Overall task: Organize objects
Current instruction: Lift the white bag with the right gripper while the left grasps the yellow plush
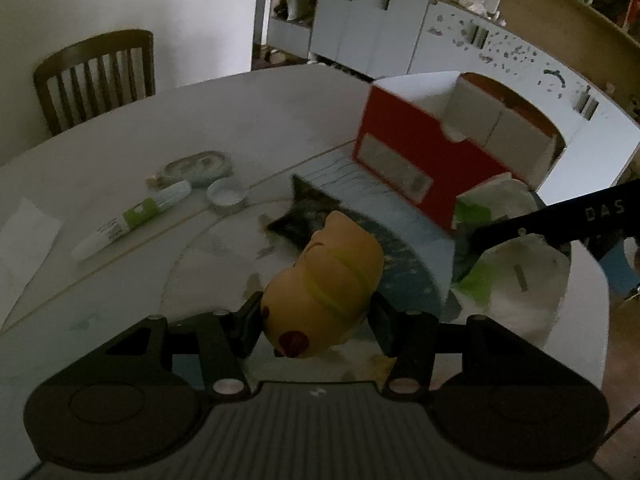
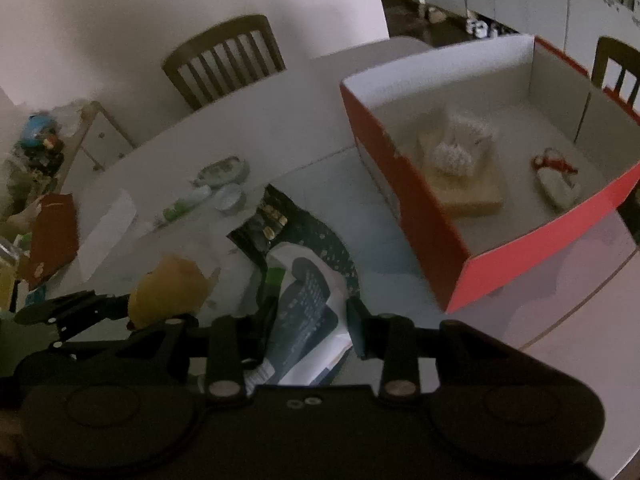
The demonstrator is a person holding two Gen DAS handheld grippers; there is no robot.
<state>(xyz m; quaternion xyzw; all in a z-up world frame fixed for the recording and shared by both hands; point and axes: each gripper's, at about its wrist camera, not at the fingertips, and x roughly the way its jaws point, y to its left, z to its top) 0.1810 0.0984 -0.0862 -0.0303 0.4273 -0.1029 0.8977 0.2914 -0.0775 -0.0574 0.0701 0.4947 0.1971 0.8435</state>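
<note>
1. I see the yellow toy (image 1: 324,280) as smooth, softly glossy plastic.
2. The red box (image 2: 424,216) looks like matt cardboard, white inside.
3. My chair (image 1: 96,76) reads as dark wood.
4. The packet (image 2: 304,320) looks like crinkled, shiny plastic film.

One red box (image 2: 452,240), two chairs (image 2: 224,60), one marker (image 1: 132,220).

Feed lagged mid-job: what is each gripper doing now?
Left gripper: shut on the yellow toy.
Right gripper: shut on the white packet.
</note>
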